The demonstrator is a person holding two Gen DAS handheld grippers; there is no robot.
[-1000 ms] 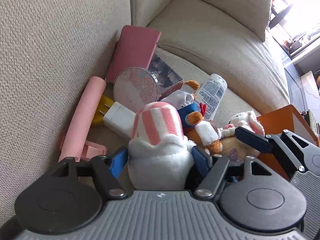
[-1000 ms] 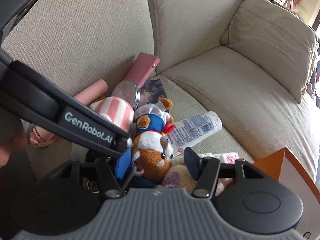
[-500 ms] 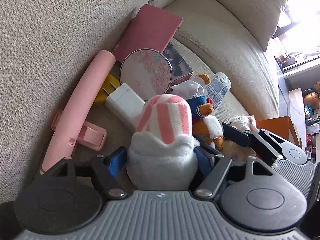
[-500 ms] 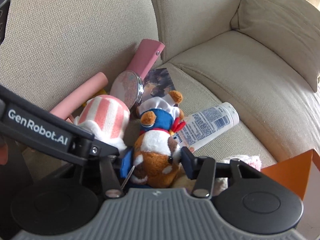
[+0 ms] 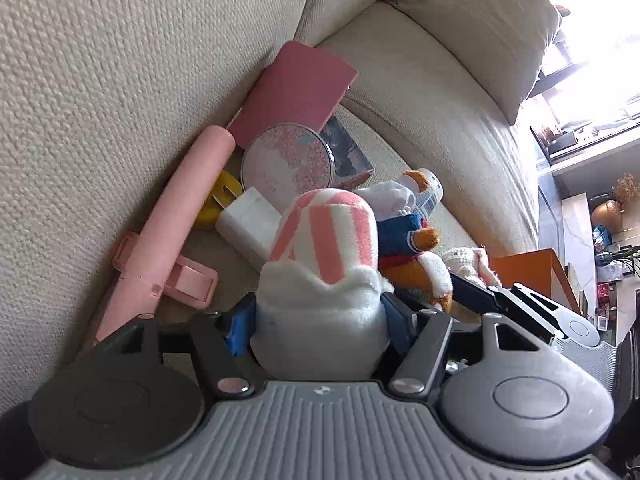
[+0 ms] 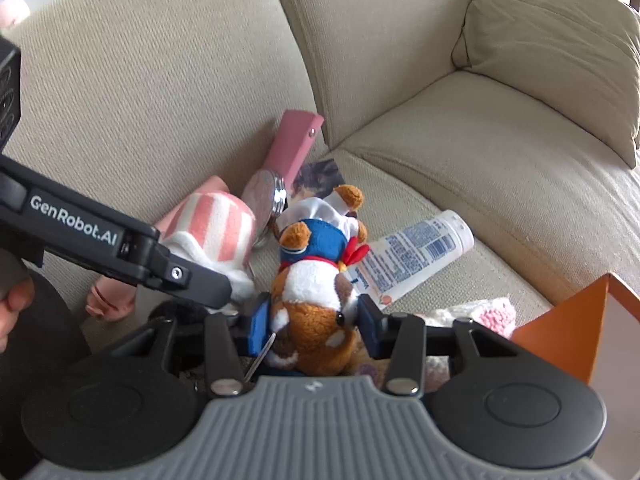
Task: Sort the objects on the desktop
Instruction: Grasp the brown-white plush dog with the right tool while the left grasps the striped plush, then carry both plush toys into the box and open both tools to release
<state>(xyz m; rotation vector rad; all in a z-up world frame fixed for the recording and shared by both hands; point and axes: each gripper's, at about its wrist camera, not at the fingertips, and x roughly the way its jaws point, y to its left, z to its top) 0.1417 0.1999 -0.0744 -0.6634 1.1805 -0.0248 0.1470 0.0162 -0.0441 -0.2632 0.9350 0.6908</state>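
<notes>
You have both grippers closed on soft toys in the pile on the beige sofa seat (image 6: 460, 128). Your left gripper (image 5: 316, 320) squeezes the white base of the pink-and-white striped plush (image 5: 324, 248), its blue pads pressed into either side, low down where the body is widest, which likely keeps it from slipping. Your right gripper (image 6: 310, 320) clamps the brown-and-white bear plush in a blue sailor outfit (image 6: 316, 276) around its lower body, so the head points away from you. Both toys sit in the clutter against the backrest, beside a round pink compact (image 5: 286, 164), a white charger plug (image 5: 248, 228), a pink folding stick (image 5: 176, 216), a pink wallet (image 5: 292, 92) and a lotion tube (image 6: 412, 252). An orange box (image 6: 580, 316) stands just to your right, probably the bin for sorted toys. A knitted pink-and-white toy (image 6: 484, 312) lies next to it.
</notes>
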